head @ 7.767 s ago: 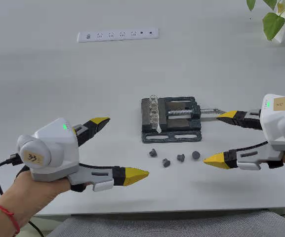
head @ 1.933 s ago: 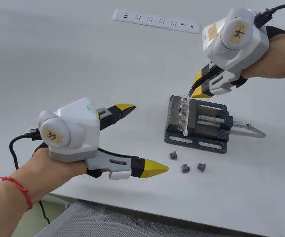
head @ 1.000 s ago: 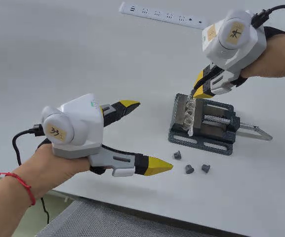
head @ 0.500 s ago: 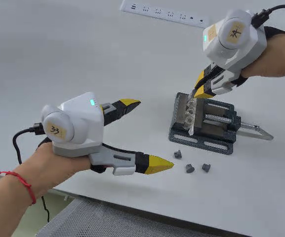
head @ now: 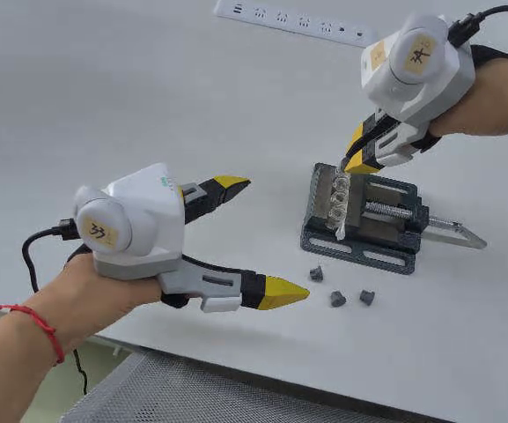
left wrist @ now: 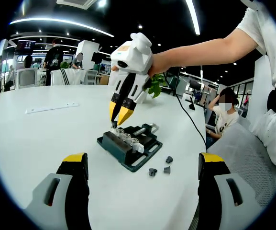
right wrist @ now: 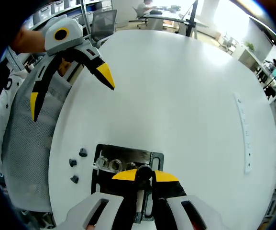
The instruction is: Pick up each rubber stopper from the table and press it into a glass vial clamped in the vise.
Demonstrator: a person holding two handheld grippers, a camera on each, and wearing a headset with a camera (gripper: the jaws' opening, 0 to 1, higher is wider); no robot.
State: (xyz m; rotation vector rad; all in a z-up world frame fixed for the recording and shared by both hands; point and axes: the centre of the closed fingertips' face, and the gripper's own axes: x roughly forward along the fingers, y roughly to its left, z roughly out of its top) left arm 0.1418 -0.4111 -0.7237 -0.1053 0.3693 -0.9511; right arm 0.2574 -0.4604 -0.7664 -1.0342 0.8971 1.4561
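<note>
Right gripper (head: pixel 349 164) is up over the far end of the vise (head: pixel 370 254), jaws pinched shut on one dark rubber stopper (right wrist: pixel 144 173), tips aimed down and a touch left at the row of glass vials (head: pixel 337 198). The stopper sits right at the far vial's mouth, seated or just above it, can't tell. The vials beside it show open mouths in the right gripper view, so by my read this is the first one going in. Three loose stoppers (head: pixel 337 299) lie on the worktop (head: pixel 148 97) just near of the vise, so most of the job is left. Vials stand upright, mouths up, their row running near to far along the clamp; the vise's own long axis lies left to right, screw handle pointing right. Which end of the held stopper faces down is hidden by the tips. Left gripper (head: pixel 255 238) hangs well left, jaws spread wide, holding nothing
</note>
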